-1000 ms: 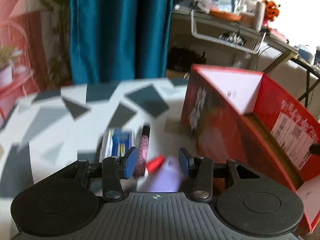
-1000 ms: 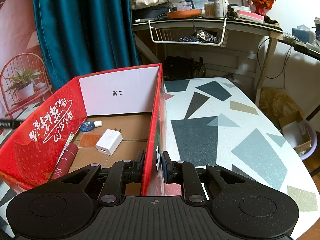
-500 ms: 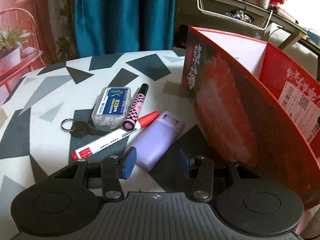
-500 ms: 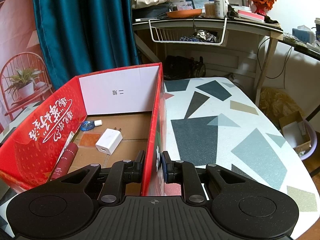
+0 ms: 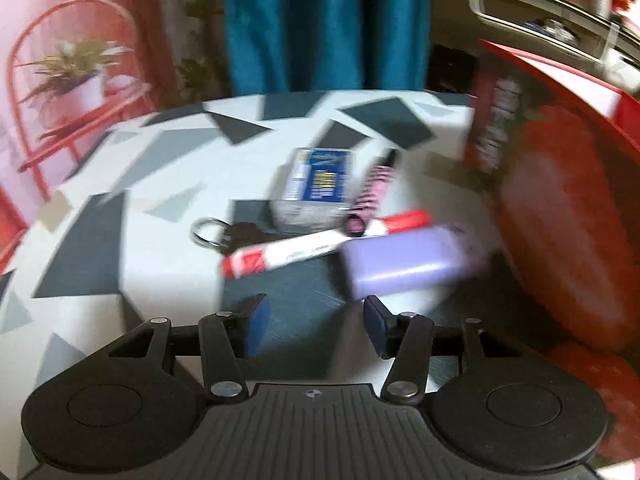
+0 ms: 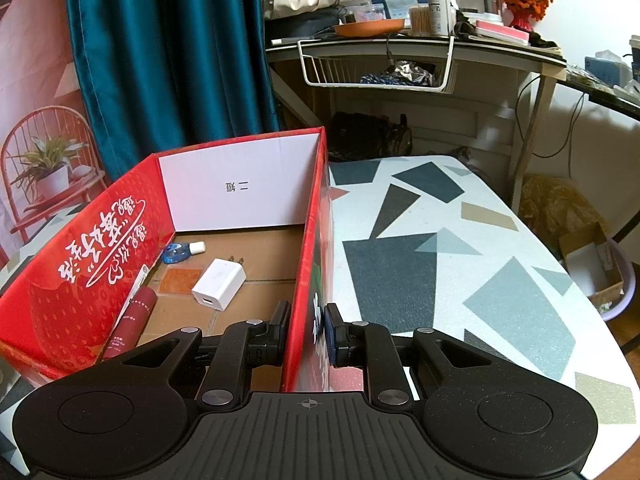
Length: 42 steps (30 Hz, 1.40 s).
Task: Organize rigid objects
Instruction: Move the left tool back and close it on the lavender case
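Note:
In the blurred left wrist view my left gripper (image 5: 314,326) is open and empty, just short of a purple case (image 5: 404,258). Beyond it lie a red-and-white marker (image 5: 316,246), a pink pen (image 5: 370,196), a clear box with a blue label (image 5: 316,186) and a key on a ring (image 5: 224,234). The red box (image 5: 560,216) stands to the right. My right gripper (image 6: 306,330) is shut on the red box's right wall (image 6: 308,248). Inside the box lie a white charger (image 6: 219,284), a dark red tube (image 6: 130,320) and a small blue item (image 6: 180,252).
The table (image 6: 440,260) has a terrazzo pattern; its right edge curves near a purple tub (image 6: 612,280) on the floor. A cluttered desk with a wire basket (image 6: 380,64) stands behind. A teal curtain (image 5: 320,24) and a red chair with a plant (image 5: 76,80) are at the back left.
My left gripper has swung left and pulled back a little from the objects on the table; its view is blurred. My right gripper has kept its hold on the box wall.

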Each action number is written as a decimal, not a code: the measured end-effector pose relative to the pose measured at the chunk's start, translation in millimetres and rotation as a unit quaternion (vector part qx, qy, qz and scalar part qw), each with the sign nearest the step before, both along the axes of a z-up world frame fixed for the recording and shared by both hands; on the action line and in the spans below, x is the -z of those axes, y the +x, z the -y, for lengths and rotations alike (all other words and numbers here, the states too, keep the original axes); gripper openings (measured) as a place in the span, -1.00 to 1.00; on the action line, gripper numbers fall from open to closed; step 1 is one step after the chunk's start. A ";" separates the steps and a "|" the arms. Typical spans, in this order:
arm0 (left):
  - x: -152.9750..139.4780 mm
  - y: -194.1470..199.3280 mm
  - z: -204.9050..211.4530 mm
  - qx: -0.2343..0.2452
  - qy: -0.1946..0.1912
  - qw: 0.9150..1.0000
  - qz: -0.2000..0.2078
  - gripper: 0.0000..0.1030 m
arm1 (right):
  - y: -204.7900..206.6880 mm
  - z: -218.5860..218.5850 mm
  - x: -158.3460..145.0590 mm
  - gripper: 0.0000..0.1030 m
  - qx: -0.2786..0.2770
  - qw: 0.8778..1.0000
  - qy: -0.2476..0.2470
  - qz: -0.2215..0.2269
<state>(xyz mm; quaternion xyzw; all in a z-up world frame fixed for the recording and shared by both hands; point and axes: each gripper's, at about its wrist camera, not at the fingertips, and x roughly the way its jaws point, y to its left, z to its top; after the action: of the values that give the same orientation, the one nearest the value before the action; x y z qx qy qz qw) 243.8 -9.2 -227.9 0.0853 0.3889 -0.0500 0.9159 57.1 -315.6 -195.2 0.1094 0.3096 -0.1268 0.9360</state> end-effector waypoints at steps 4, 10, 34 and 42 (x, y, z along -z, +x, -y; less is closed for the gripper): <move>-6.3 6.6 -15.5 -0.011 -0.052 0.999 -0.010 0.30 | 0.3 0.0 0.2 -0.66 0.000 1.000 0.001 0.000; -18.3 0.1 -3.9 0.022 -0.136 0.990 0.002 0.95 | 0.9 -0.1 0.7 -0.66 0.001 1.000 0.003 0.001; 14.3 26.8 30.6 0.046 -0.074 0.996 -0.012 0.75 | 0.9 -0.3 0.8 -0.64 0.001 1.000 0.004 0.004; 21.3 2.5 16.3 0.052 -0.056 0.997 0.034 0.75 | 1.1 0.6 0.5 -0.64 0.001 1.000 0.006 0.005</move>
<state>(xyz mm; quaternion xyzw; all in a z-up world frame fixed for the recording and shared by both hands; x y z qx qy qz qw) 246.3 -25.5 -249.3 0.0557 0.3495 -0.1160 0.9281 58.1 -316.3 -195.7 0.1160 0.3055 -0.1257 0.9367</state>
